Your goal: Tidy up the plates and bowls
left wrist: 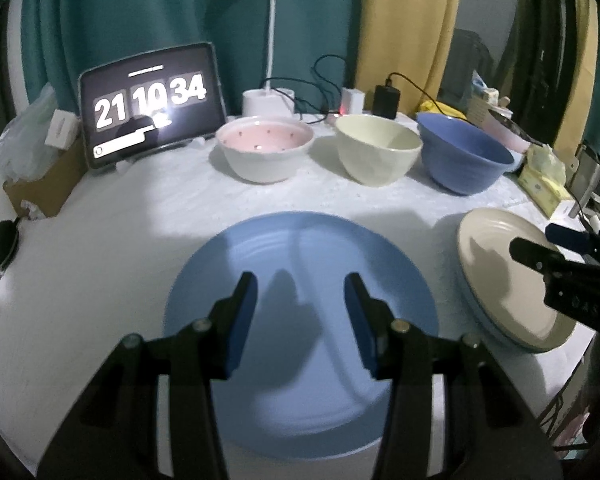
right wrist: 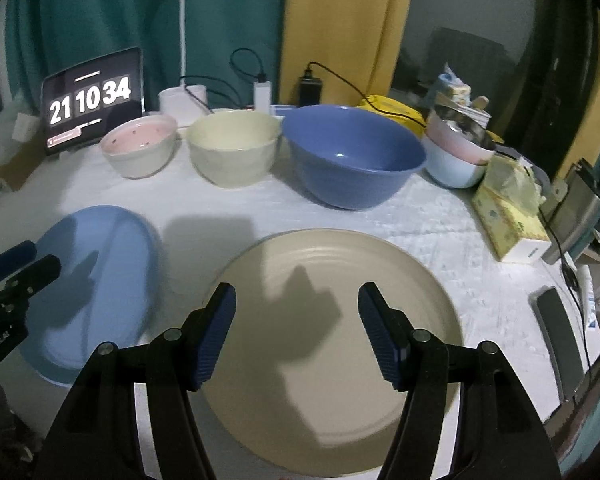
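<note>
Two plates flat on white surface (left wrist: pixel 120 216): blue plate (left wrist: pixel 300 276) under left gripper (left wrist: pixel 301 320), cream plate (right wrist: pixel 340 280) under right gripper (right wrist: pixel 297 330). Fingers released, empty. Likely rigid, glossy, slippery, breakable; best pinched at rim.

Right gripper (right wrist: pixel 296 332), jaws apart and empty, above cream plate (right wrist: pixel 340 360); blue plate (right wrist: pixel 100 280) alongside.

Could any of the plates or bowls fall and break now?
Maybe. The cream plate lies close to the table's right edge, so a bump from the open right gripper could push it off. The three bowls stand close together, the cream bowl right beside the big blue bowl; grabbing one could knock its neighbour.
</note>
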`<action>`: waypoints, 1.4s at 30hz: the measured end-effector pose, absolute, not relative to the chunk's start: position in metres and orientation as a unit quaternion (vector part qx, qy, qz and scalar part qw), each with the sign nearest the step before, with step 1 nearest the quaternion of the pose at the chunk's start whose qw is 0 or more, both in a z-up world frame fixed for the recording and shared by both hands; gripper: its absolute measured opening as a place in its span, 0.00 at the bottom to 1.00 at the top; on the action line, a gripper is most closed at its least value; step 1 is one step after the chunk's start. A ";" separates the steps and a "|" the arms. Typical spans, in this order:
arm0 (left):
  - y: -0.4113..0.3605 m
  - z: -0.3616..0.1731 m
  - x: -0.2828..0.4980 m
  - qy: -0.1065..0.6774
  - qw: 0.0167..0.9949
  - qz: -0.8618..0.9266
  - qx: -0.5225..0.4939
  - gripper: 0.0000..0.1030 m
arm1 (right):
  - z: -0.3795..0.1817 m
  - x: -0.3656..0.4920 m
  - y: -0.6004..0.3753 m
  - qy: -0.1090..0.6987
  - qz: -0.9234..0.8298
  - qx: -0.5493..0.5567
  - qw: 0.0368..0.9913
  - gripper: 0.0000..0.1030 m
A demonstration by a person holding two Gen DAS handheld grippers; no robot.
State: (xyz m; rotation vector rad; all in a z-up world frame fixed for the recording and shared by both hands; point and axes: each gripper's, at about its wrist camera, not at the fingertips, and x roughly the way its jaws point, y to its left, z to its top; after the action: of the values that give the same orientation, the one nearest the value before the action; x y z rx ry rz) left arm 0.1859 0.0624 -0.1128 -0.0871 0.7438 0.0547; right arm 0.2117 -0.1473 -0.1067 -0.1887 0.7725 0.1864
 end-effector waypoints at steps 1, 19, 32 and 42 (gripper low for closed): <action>0.066 -0.113 0.185 0.363 0.930 0.029 -0.045 0.46 | -0.107 0.211 -0.143 0.376 0.094 -0.093 0.917 0.65; 0.123 -0.123 0.175 0.361 0.927 0.069 -0.075 0.46 | -0.111 0.212 -0.084 0.382 0.131 -0.124 0.906 0.65; 0.147 -0.139 0.173 0.375 0.919 0.084 -0.085 0.46 | -0.121 0.213 -0.049 0.394 0.155 -0.140 0.895 0.65; 0.146 -0.154 0.179 0.400 0.909 0.077 -0.082 0.46 | -0.134 0.220 -0.032 0.406 0.173 -0.146 0.885 0.65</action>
State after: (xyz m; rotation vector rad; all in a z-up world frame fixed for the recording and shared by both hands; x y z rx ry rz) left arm 0.1794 0.1457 -0.1536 -0.1691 0.8257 0.1582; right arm 0.2200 -0.0320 -0.1336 -0.3032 0.8444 0.3601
